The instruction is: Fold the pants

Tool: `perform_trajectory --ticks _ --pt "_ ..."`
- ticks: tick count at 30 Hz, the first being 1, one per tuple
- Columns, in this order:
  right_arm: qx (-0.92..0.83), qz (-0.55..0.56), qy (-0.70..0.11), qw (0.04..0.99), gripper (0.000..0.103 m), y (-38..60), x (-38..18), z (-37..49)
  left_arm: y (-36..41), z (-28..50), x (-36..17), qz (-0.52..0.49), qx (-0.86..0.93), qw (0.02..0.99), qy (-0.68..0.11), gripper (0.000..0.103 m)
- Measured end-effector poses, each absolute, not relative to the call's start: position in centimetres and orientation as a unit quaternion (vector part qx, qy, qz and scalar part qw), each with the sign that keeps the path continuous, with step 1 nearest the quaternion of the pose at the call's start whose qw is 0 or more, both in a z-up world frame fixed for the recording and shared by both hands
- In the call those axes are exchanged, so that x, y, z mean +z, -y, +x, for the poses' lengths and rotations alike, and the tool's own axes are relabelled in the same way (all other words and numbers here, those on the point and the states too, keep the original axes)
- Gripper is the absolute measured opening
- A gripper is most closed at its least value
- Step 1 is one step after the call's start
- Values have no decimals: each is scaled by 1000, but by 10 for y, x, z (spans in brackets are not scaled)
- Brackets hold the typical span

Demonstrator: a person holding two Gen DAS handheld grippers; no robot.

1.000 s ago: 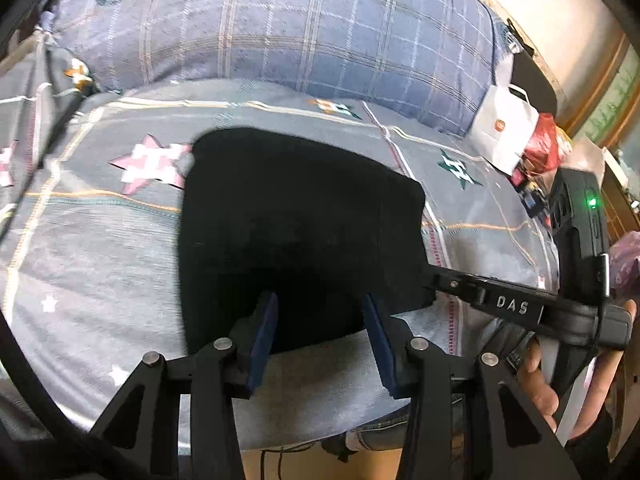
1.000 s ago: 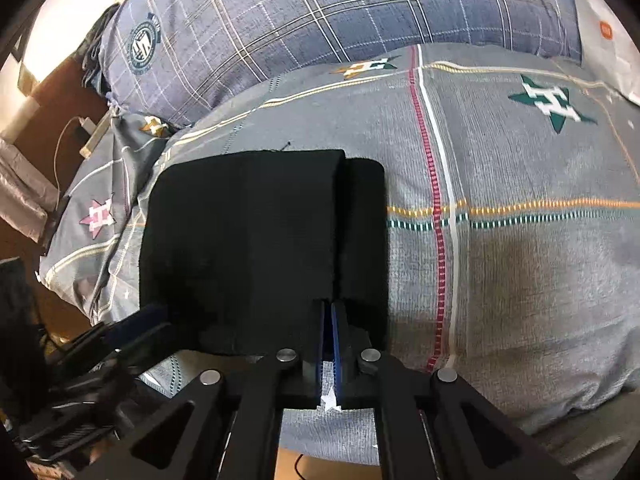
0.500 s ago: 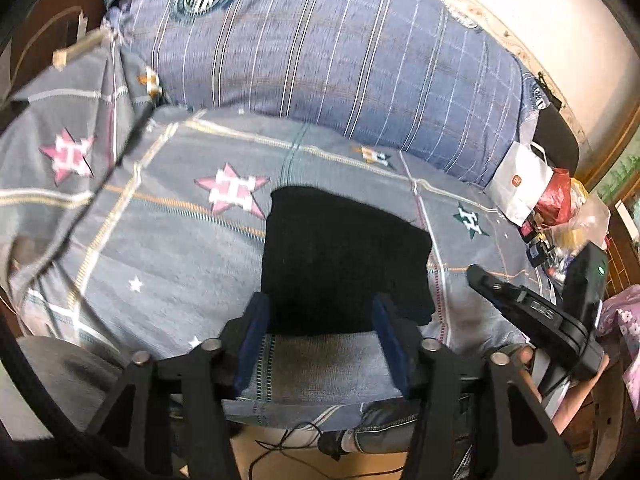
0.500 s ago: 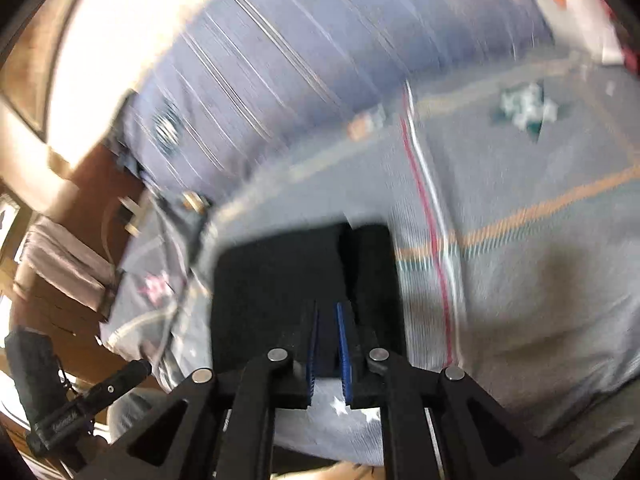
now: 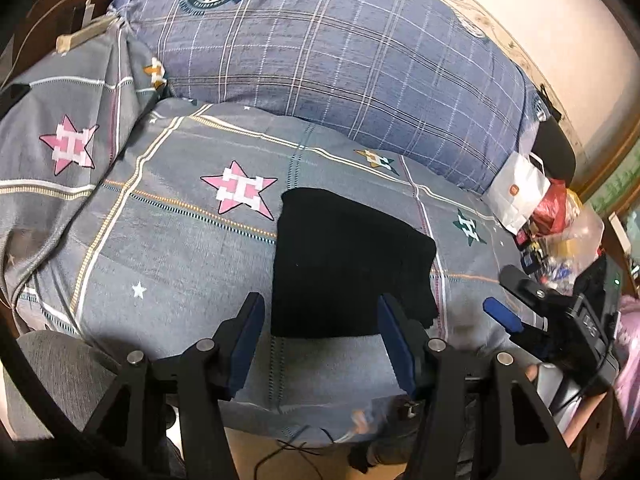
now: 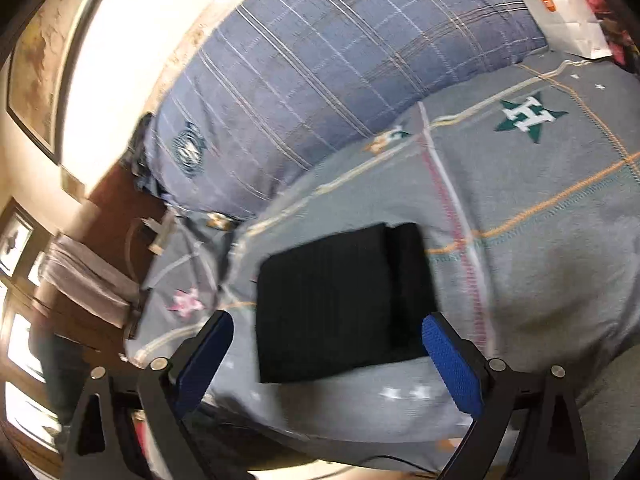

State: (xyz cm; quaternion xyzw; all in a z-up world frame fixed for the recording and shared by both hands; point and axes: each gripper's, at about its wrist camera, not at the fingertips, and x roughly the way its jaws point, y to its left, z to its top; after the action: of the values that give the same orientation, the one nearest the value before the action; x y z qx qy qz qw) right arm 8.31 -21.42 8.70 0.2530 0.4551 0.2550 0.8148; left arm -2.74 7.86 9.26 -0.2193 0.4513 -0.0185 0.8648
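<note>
Pants: the black pants lie folded into a compact rectangle on the bed, flat on the grey star-patterned bedspread, near its front edge. A narrower folded layer shows along the rectangle's right side in the right wrist view.

Bedding: a large blue plaid pillow lies behind the bedspread, well apart from the pants. A pink star sits just beside the rectangle's upper-left corner; a green star lies farther off to the right.

Left gripper: the left gripper hangs over the bed's front edge with its blue-padded fingers spread wide. The pants lie ahead of the tips, their near edge showing in the gap between them, and nothing is held.

Right gripper: the right gripper likewise has its fingers wide apart and holds nothing. The near end of the rectangle shows between the tips; whether it touches either pad I cannot tell. From the left wrist view it shows at the right, beside the pants.

Bags: a white paper bag and a red bag sit at the bed's far right corner.
</note>
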Motion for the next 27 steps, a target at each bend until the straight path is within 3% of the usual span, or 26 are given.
perform_trajectory --ticks 8,13,25,27 --pt "261 253 -443 819 97 218 92 116 -77 41 85 -193 -14 863 -466 59" --pt "259 242 -429 831 97 220 67 135 -82 72 50 -213 -34 858 -466 59" --pt "237 181 -509 807 95 189 19 193 -104 106 1 -293 -36 801 -520 59" --pt "237 184 -526 796 89 188 6 197 -105 108 -2 -300 -39 797 -523 59"
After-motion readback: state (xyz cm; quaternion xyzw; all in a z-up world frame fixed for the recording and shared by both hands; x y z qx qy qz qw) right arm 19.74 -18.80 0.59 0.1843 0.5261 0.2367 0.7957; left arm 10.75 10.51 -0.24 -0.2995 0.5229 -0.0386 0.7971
